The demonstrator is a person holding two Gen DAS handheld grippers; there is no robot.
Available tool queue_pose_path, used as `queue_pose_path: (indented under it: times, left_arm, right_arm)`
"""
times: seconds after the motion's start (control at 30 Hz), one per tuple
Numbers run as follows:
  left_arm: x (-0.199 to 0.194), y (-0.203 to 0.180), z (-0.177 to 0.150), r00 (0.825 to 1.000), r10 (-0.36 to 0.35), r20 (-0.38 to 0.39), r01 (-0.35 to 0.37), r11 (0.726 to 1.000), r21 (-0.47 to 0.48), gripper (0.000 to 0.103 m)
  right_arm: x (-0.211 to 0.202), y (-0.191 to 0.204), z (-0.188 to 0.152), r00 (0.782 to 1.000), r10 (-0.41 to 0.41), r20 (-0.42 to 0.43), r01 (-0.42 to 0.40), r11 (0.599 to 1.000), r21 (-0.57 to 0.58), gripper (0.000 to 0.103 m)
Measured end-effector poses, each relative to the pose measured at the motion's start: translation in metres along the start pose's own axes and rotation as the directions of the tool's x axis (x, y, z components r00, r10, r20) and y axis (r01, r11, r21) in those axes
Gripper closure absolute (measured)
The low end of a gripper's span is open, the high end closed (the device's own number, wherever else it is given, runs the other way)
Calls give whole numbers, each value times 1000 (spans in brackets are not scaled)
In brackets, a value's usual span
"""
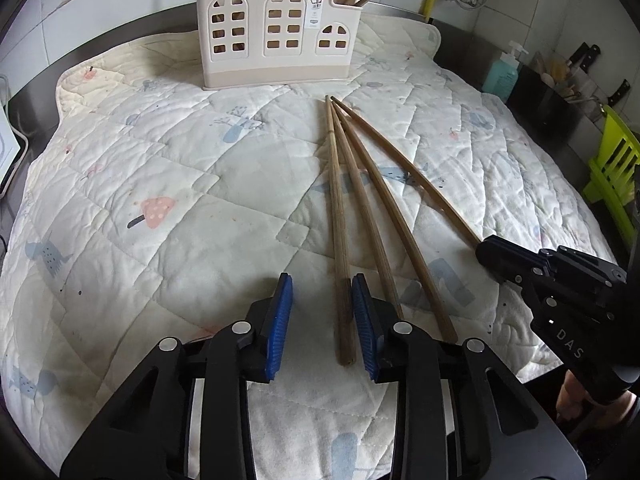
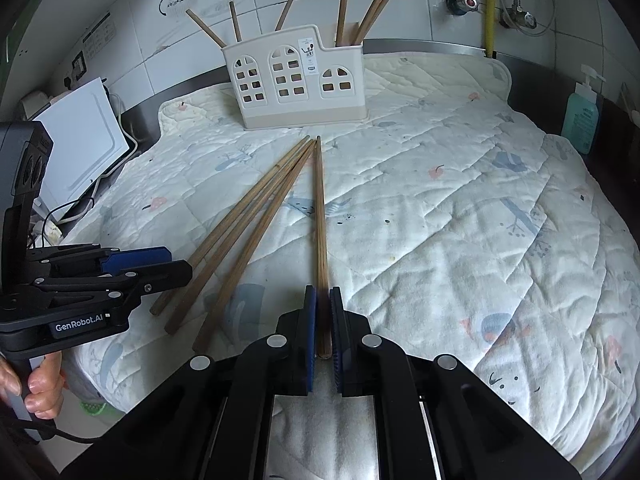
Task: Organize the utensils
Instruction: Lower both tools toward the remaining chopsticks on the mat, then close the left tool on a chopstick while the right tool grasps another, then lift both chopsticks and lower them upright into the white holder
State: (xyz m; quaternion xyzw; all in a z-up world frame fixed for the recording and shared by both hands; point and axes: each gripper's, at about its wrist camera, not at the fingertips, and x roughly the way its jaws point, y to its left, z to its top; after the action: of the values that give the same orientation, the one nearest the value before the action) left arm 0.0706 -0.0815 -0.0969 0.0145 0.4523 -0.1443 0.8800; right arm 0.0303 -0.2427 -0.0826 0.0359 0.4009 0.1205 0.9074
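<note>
Several long wooden chopsticks lie fanned on a quilted mat (image 1: pixel 160 160). My left gripper (image 1: pixel 322 292) is open, low over the mat, with the leftmost chopstick (image 1: pixel 338 240) lying between its blue pads. My right gripper (image 2: pixel 323 300) is shut on the near end of the rightmost chopstick (image 2: pixel 320 208), which also shows in the left wrist view (image 1: pixel 404 168). A cream utensil holder (image 1: pixel 274 32) with arched cut-outs stands at the mat's far edge (image 2: pixel 296 80), with several chopsticks upright in it.
A teal soap bottle (image 2: pixel 582 116) stands at the right, beside a black container (image 1: pixel 548 100) and a green rack (image 1: pixel 612 168). A white appliance (image 2: pixel 84 140) with cables sits left. A tiled wall with taps is behind.
</note>
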Motion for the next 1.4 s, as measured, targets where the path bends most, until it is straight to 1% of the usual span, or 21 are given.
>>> queue_pose_path:
  times: [0.07, 0.13, 0.17, 0.2, 0.27, 0.33, 0.4, 0.43, 0.57, 0.7, 0.77, 0.83, 0.9, 1.03, 1.23, 1.33, 1.4]
  left_arm:
    - [0, -4, -2, 1000, 23, 8, -23, 1000, 1, 73]
    - [0, -12, -4, 997, 70, 24, -71, 997, 41, 77]
    - [1, -12, -4, 996, 83, 30, -85, 995, 48, 81]
    - [0, -10, -4, 995, 89, 34, -90, 995, 44, 85]
    - [-1, -2, -2, 993, 106, 45, -107, 994, 20, 88]
    - [-3, 8, -1, 994, 97, 47, -96, 995, -10, 88]
    - [-3, 15, -1, 997, 57, 48, -55, 998, -41, 88]
    - [-3, 15, -3, 998, 40, 47, -38, 998, -42, 88]
    - [-2, 10, -6, 998, 24, 66, -22, 999, -34, 88]
    - [0, 9, -6, 996, 35, 84, -34, 999, -12, 88]
    - [0, 9, -5, 995, 45, 88, -45, 999, -7, 93]
    - [-1, 12, -3, 996, 29, 85, -28, 1000, -11, 95]
    - [-7, 15, 1, 995, 17, 99, -15, 1000, -13, 96]
    - [-26, 19, 13, 988, -3, 155, 6, 1000, -16, 97]
    - [-55, 27, 38, 970, -32, 241, 33, 999, 0, 97]
    - [-61, 30, 49, 964, -27, 264, 24, 1000, 13, 97]
    - [-63, 35, 56, 963, -41, 267, 42, 999, 4, 97]
  right_arm:
    - [0, 0, 0, 1000, 1, 1, -1, 1000, 1, 96]
    - [0, 0, -1, 1000, 1, 0, -1, 1000, -1, 96]
    - [-1, 0, -1, 1000, 0, 2, 0, 1000, -2, 96]
    - [-1, -1, -2, 1000, -1, 3, 1, 1000, 0, 96]
    - [-3, -2, -2, 1000, -5, 9, 5, 1000, 4, 96]
    - [-2, -2, -3, 1000, -3, 6, 3, 1000, 2, 96]
    - [0, -1, -3, 1000, -3, 7, 3, 1000, 1, 96]
    - [0, 0, -3, 1000, -4, 9, 4, 1000, 1, 96]
    - [1, 0, -3, 1000, -4, 15, 3, 1000, 5, 96]
    - [2, 0, -2, 1000, -6, 17, 6, 1000, 1, 96]
    - [0, 0, 0, 1000, -5, 23, 4, 1000, 1, 96]
    - [-6, 1, 4, 999, -5, 41, 5, 1000, -3, 96]
    - [-15, 2, 11, 998, -8, 69, 9, 1000, -13, 96]
    - [-36, 4, 31, 990, -10, 141, 15, 999, -33, 96]
    - [-64, 7, 72, 966, 2, 258, 14, 998, -61, 96]
    - [-68, 9, 92, 957, 11, 290, 10, 997, -71, 96]
    - [-68, 9, 105, 955, 18, 297, 6, 997, -81, 96]
